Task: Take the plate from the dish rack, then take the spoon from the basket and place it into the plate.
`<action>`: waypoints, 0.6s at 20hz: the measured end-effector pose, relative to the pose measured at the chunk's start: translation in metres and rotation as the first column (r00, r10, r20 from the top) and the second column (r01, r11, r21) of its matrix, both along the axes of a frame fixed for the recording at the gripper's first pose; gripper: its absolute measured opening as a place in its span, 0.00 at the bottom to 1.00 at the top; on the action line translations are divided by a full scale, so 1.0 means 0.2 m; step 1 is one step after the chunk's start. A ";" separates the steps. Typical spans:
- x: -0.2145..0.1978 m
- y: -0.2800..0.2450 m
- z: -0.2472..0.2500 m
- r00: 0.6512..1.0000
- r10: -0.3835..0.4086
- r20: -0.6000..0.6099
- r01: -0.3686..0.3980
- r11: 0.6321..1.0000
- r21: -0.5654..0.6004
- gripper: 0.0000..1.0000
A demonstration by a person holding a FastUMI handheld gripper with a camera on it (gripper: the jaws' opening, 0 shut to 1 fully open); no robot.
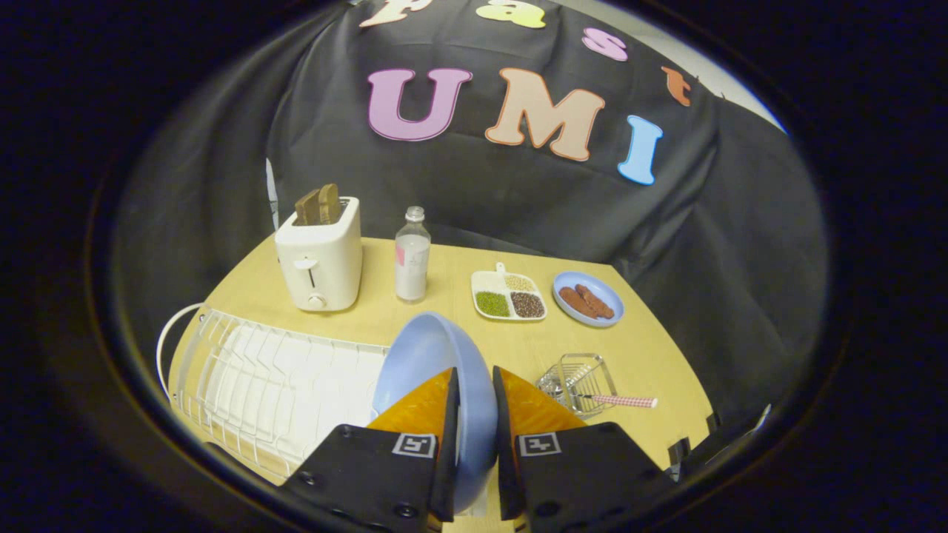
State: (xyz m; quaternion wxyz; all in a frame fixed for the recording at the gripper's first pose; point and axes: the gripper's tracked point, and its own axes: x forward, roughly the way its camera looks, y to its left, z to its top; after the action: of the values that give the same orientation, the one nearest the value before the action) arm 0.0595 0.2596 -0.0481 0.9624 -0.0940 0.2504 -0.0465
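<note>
Plate [429,355] sits pinched on edge in my claw [474,414], above the dish rack [274,385]. Next I set it on the table [459,281].

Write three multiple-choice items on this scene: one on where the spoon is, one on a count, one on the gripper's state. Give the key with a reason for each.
1. Where is the spoon?
A. In the wire basket, handle sticking out
B. On the plate of sausages
C. Inside the dish rack

2. How many compartments of the divided tray hold grains or beans?
A. One
B. Three
C. Five

3. What is the gripper doing?
A. Open above the toaster
B. Shut on nothing
C. Shut on the light blue plate, held on edge

Key: 1 A, the patterned handle pokes out of the basket beyond the fingers. 2 B, pale, green and dark fillings show. 3 C, the plate's rim sits between both fingers, beside the dish rack.
</note>
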 end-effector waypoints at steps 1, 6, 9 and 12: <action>0.00 0.01 0.02 1.000 0.004 0.005 -0.004 1.000 -0.020 0.26; 0.01 -0.01 0.18 0.998 0.006 0.058 -0.002 0.998 -0.065 0.26; -0.03 -0.05 0.25 0.998 0.014 0.067 -0.017 0.999 0.039 0.26; -0.08 -0.19 0.30 0.997 0.015 0.074 -0.028 0.984 0.176 0.26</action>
State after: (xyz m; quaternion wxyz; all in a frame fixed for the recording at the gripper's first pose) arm 0.0439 0.2224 0.0119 0.9758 -0.0092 0.2177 -0.0171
